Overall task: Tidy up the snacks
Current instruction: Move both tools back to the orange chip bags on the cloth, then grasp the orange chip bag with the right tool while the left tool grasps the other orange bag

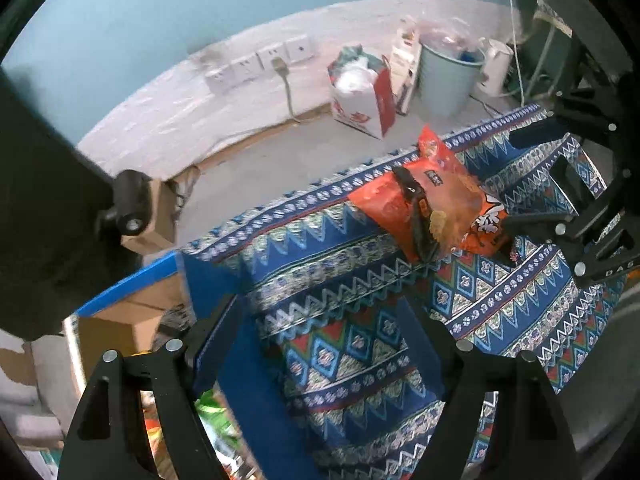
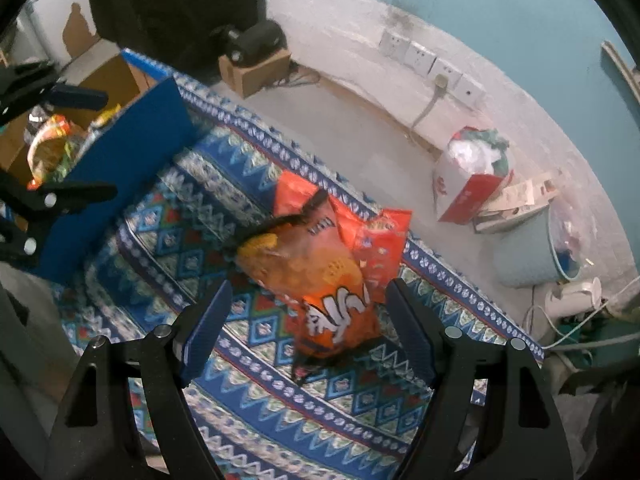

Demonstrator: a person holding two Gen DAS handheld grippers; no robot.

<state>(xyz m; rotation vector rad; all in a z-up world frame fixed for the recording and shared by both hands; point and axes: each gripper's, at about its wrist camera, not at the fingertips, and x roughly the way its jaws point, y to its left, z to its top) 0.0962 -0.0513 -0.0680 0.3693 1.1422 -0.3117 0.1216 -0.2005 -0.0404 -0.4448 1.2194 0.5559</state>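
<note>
Two orange snack bags (image 2: 336, 276) lie on the patterned cloth (image 2: 248, 400), one partly over the other, near the cloth's far edge. From the right wrist view the top bag (image 2: 320, 280), with a clear window showing chips, sits over a redder bag (image 2: 380, 240) whose corner sticks out behind it. Neither is in a grip.

The right gripper (image 2: 308, 320) hangs just above and in front of the top bag, its jaws spread wide, one on each side of the bag's near end; I cannot tell if a pad touches the wrapper. The left gripper (image 1: 332, 332) is also spread wide and holds nothing; it hovers over the cloth by the blue flap (image 1: 256, 380) of the box (image 2: 116, 80), well apart from the bags (image 1: 436, 208).

That box stands at the cloth's left end and already has packets in it: an orange-yellow one (image 2: 48, 140) and something green (image 1: 216, 416) show past the flap. So some of the sorting looks done. What seems left is these two bags on the cloth, and I see no other loose snacks there. The top bag looks like the next pick, though it could drag the one beneath.
</note>
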